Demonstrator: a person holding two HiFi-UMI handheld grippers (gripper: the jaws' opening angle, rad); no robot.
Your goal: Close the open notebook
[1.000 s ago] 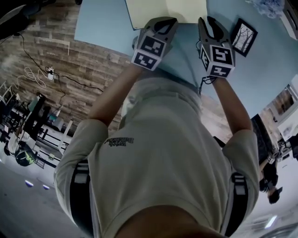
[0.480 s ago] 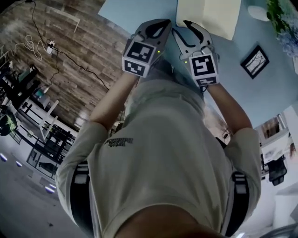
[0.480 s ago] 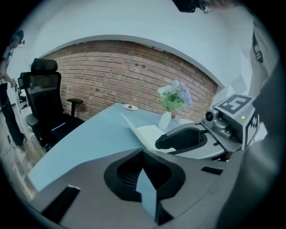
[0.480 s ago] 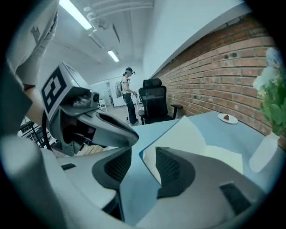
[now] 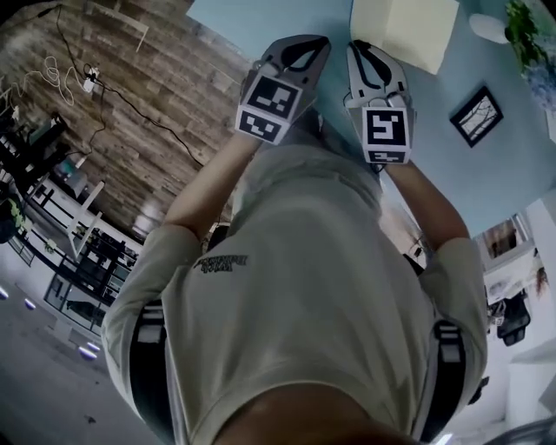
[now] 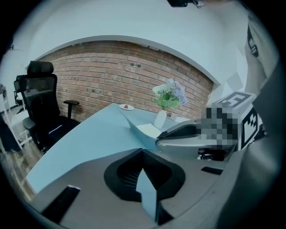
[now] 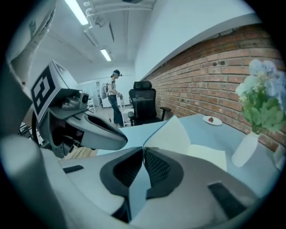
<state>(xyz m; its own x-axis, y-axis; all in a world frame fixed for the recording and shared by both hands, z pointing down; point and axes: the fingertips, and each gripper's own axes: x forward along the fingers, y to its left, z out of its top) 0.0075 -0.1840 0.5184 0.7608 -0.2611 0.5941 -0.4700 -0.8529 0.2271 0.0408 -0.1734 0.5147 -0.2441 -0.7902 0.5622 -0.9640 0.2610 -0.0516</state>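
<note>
Left gripper (image 6: 143, 151): jaws together, empty. Right gripper (image 7: 143, 148): jaws have just been closing, tips now touching, nothing between. Notebook (image 5: 404, 30) lies just beyond the right gripper on the blue table (image 5: 261, 17), skewed, near edge dropping rightward, one leaf standing up. Its top is cropped, so long axis unclear. Shirt print (image 5: 221, 263) unreadable.

Two hand-held grippers (image 5: 313, 42) (image 5: 363, 45), one notebook (image 5: 404, 30), one vase (image 5: 486, 26), one frame (image 5: 476, 115).
</note>
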